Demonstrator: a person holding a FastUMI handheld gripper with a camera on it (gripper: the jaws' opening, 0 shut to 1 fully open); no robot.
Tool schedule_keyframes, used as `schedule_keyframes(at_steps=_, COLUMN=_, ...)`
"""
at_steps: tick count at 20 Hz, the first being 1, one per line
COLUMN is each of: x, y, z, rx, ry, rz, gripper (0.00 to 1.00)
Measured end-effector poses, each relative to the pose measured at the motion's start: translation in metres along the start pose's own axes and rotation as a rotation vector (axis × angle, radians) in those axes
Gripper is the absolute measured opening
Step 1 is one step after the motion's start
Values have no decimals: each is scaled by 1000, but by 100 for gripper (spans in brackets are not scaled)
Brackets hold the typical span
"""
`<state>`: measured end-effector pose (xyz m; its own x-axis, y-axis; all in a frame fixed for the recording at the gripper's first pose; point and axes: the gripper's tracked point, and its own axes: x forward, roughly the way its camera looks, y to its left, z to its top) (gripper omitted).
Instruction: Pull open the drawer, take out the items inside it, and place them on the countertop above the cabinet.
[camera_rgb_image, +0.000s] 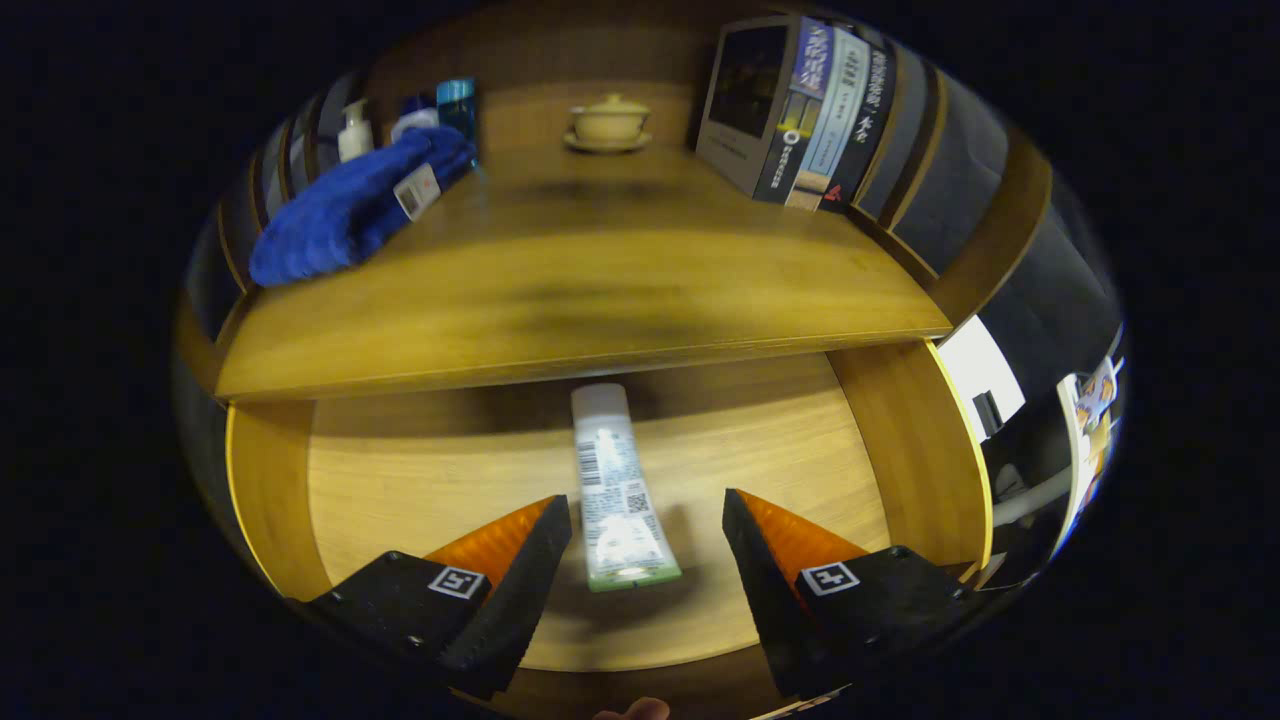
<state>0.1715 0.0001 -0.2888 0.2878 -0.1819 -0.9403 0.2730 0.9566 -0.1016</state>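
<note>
- Drawer (400, 480) open; tube (618, 490) flat on its floor, cap toward countertop (560, 290).
- Gripper (647, 520) fingers spread, tube's lower end between them, untouched.
- Blue towel (350, 205), lidded cup (608, 122), books (800, 110) on countertop.

The wooden countertop (600, 270) above the cabinet carries a folded blue towel (350, 205) at its left end, with a white pump bottle (354, 130) and a blue-capped bottle (458, 105) behind it by the back panel. A lidded cup on a saucer (609, 123) stands at the back, near the middle, and a row of upright books (800, 110) fills the right end. Below, the open drawer (420, 470) holds one thing on its wooden floor — a white tube (615, 490) lying lengthwise, cap pointing toward the cabinet. The gripper (647, 520) hangs over the drawer — fingers spread wide, the tube's flat end lying between them, untouched.
</note>
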Motion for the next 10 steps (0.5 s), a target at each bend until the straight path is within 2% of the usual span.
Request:
schedule_keyframes(at_steps=2, x=14, y=3, z=1, rx=10, ry=39, rz=45, gripper=99)
schedule_keyframes(at_steps=7, x=43, y=3, z=-3, rx=-2, ry=71, rz=61, gripper=98)
schedule_keyframes(at_steps=9, x=40, y=30, z=-4, rx=17, ry=69, rz=123, gripper=98)
schedule_keyframes(at_steps=10, x=35, y=36, z=-2, rx=1, ry=63, rz=119, gripper=85)
